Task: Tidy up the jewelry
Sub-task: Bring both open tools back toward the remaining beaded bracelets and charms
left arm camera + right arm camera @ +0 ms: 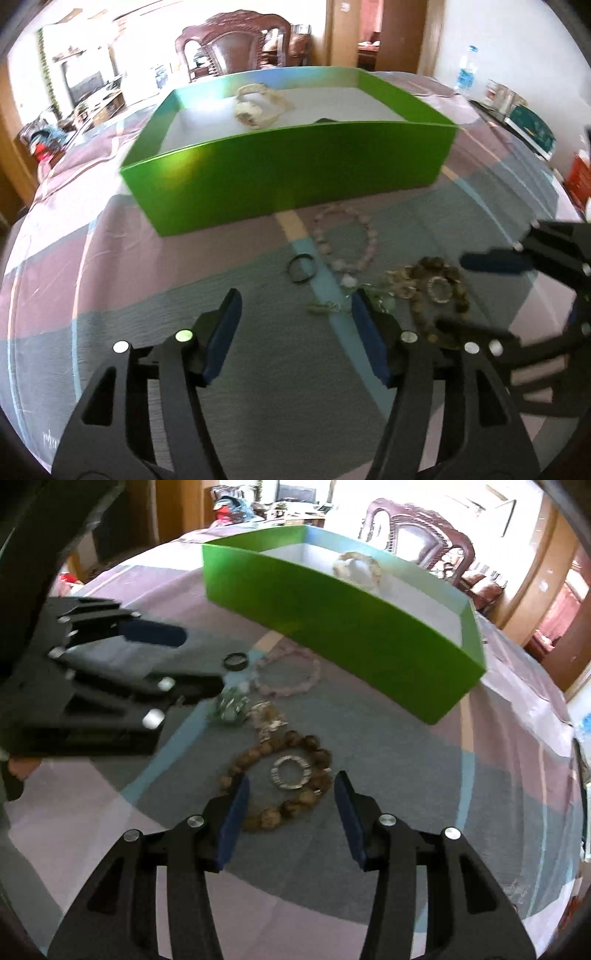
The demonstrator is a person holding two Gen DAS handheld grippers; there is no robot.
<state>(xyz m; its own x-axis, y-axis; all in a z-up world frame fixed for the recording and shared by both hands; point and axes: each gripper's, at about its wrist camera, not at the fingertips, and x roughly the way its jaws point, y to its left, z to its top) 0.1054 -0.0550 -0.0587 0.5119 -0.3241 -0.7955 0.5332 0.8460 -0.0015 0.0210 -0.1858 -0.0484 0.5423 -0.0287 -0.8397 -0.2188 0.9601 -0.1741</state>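
A green box [288,173] [343,635] stands on the striped cloth; a pale bead bracelet [258,105] [356,568] lies inside it. In front of it lie a pink bead bracelet [345,240] [290,675], a small black ring [302,268] [236,662], a green trinket [384,302] [229,707], a brown bead bracelet [443,284] [280,779] and a silver ring [439,290] [290,771]. My left gripper [295,306] [199,664] is open and empty, just left of the pile. My right gripper [291,788] [458,295] is open, its fingers on either side of the brown bracelet.
The table has a plaid purple-and-grey cloth [147,295]. A carved wooden chair [236,44] stands behind the box. A water bottle [466,70] and boxes [532,125] sit at the far right edge.
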